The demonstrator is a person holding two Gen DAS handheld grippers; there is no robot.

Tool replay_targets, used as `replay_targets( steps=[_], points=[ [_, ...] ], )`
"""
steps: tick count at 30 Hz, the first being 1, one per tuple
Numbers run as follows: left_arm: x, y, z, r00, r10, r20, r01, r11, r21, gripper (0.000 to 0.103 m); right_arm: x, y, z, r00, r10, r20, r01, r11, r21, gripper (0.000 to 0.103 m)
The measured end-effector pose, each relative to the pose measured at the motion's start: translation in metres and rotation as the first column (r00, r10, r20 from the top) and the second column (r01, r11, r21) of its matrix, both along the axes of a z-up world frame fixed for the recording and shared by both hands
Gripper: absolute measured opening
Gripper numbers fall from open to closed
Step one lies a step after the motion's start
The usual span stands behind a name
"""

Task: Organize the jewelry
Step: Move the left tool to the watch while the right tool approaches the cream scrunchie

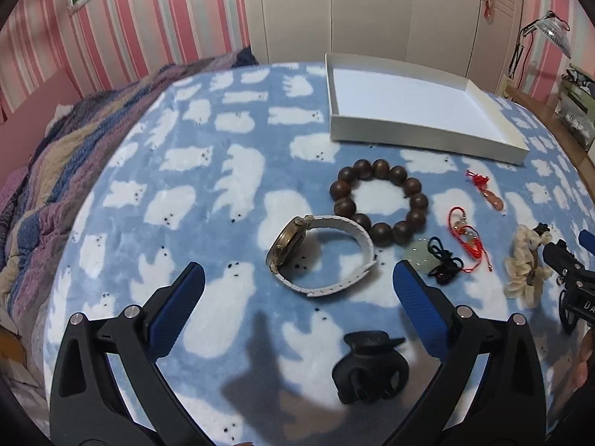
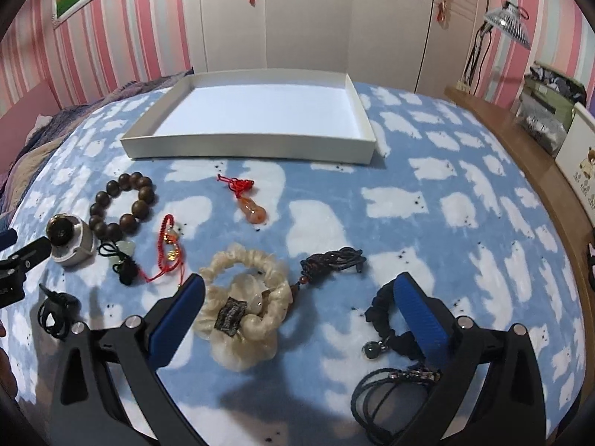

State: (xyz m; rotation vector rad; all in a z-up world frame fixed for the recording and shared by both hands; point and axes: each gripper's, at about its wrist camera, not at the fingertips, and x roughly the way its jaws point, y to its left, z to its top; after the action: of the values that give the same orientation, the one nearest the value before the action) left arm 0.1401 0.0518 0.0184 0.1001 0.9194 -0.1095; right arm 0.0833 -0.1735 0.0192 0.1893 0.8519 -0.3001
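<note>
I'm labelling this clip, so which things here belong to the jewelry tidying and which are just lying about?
Job: white box, bead bracelet, watch, jade pendant, red cord bracelet, orange pendant, cream scrunchie, hair clip, both open claws, left claw, right claw.

Lying about: lamp, blanket, wardrobe.

The only lettering that reads at all is a white "DA" on the black body of the right tongs [image 1: 582,303], at the right edge of the left wrist view, where the frame cuts the word off. Print on the packets [image 1: 574,120] at far right is too blurred to read.
</note>
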Motion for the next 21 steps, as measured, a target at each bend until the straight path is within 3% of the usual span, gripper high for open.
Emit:
replay_targets(
  steps=[5, 21],
  points=[
    [0.017, 0.005, -0.008, 0.999, 0.007, -0.034, -0.008, 1.0, -0.017, 0.1, 0.011, -0.003, -0.007, 1.0, -0.005, -0.029, 0.005, 1.0, 0.01, 0.101],
    [0.054, 0.017, -0.033, 0.995, 0.028, -0.092, -0.024, 0.998, 0.05, 0.1, 0.022, -0.003, -0.021, 0.996, -0.011, -0.091, 0.013, 1.0, 0.012, 0.101]
  ],
)
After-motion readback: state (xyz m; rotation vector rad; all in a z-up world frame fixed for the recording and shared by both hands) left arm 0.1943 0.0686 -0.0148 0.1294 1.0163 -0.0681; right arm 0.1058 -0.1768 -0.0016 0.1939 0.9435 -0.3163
